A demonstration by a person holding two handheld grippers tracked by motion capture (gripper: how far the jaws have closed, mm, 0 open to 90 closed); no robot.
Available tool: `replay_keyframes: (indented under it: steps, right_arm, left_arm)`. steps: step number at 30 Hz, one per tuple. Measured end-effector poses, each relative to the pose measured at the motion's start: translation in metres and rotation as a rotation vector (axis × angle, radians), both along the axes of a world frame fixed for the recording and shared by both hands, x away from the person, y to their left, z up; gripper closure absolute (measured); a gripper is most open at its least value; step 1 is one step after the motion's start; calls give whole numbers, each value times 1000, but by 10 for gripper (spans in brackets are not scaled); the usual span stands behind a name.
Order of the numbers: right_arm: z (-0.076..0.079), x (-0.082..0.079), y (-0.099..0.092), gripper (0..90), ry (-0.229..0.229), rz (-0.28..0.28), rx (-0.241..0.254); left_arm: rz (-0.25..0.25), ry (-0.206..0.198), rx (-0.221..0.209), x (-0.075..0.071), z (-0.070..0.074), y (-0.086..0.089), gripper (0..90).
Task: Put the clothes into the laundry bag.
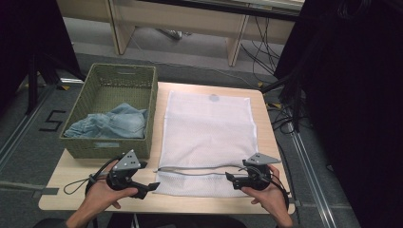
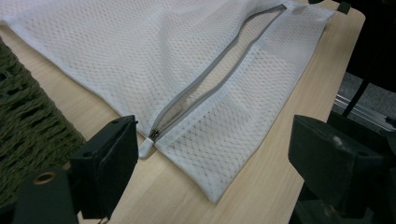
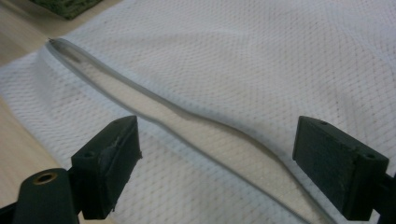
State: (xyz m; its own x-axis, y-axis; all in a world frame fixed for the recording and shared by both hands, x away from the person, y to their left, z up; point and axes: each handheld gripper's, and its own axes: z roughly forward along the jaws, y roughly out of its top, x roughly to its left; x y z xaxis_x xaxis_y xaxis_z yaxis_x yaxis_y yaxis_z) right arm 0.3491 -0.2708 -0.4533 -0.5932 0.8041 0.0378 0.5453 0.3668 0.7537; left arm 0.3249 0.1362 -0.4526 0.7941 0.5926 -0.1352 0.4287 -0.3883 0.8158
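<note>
A white mesh laundry bag lies flat on the wooden table, its grey zipper unzipped along the near edge. The zipper pull sits at the bag's left end, just ahead of my left gripper, which is open and empty. My right gripper is open too, hovering over the right part of the zipper opening. A green woven basket at the table's left holds blue denim clothing.
The basket wall stands close to the left of my left gripper. The table's right edge drops off past the bag. Cables and black stands crowd the floor to the right; a wooden bench sits beyond the table.
</note>
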Motion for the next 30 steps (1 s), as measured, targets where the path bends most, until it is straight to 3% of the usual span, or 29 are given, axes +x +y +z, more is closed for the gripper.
replay_keyframes:
  steps: [4,8,9,14,16,20,22,26,28,30]
  right_arm:
    - [-5,15,3,162,-24,30,-87]
    - [-12,30,16,191,-6,80,-196]
    - [-12,30,16,191,-6,80,-196]
    - [-25,50,34,241,8,138,-297]
    - [-30,57,40,260,32,161,-312]
    - [-36,61,45,270,16,176,-324]
    - [-38,63,48,276,46,210,-331]
    - [-45,67,52,295,15,217,-324]
    - [-44,70,53,385,12,188,-328]
    - [-40,77,50,465,23,173,-366]
  left_arm:
    - [-2,-5,9,2,0,1,156]
    - [1,-12,14,2,0,0,156]
    - [2,-15,14,2,0,0,156]
    - [19,2,6,2,0,1,156]
    - [5,-12,14,3,0,2,156]
    - [3,-11,17,3,0,2,156]
    - [9,-6,13,3,0,2,156]
    - [3,-16,-3,3,1,2,156]
    - [5,-18,-3,3,1,2,156]
    - [0,-19,0,4,0,2,156]
